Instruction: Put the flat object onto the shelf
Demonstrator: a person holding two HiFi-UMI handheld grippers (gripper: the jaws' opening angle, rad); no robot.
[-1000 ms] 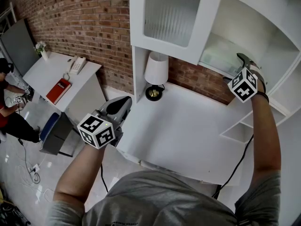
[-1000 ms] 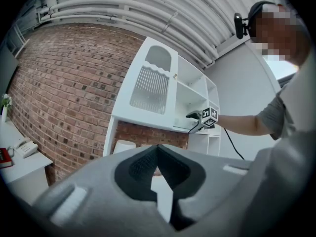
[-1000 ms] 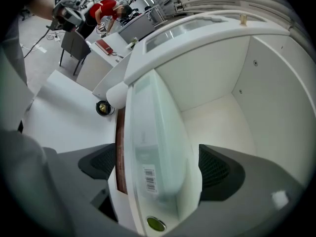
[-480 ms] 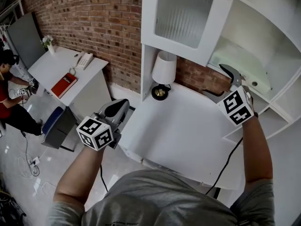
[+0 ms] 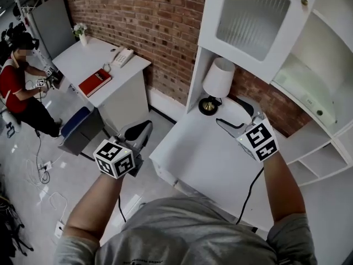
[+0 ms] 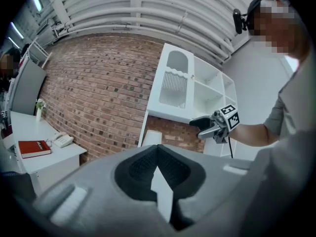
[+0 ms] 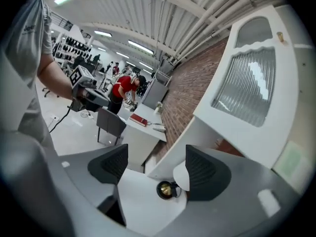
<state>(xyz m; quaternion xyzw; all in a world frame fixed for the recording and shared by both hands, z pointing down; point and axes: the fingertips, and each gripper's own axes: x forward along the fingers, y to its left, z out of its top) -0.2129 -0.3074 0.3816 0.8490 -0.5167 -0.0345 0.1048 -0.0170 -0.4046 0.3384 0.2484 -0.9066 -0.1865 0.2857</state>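
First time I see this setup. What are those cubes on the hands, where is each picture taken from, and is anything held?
A person holds a gripper in each hand; the marker cubes belong to them. The head view looks down from the person's head; each gripper view looks along its own jaws. The left gripper has its jaws together, empty. The right gripper has jaws apart and closing, nothing between them. A lamp stands on the white desk; a pale flat object lies on the shelf.
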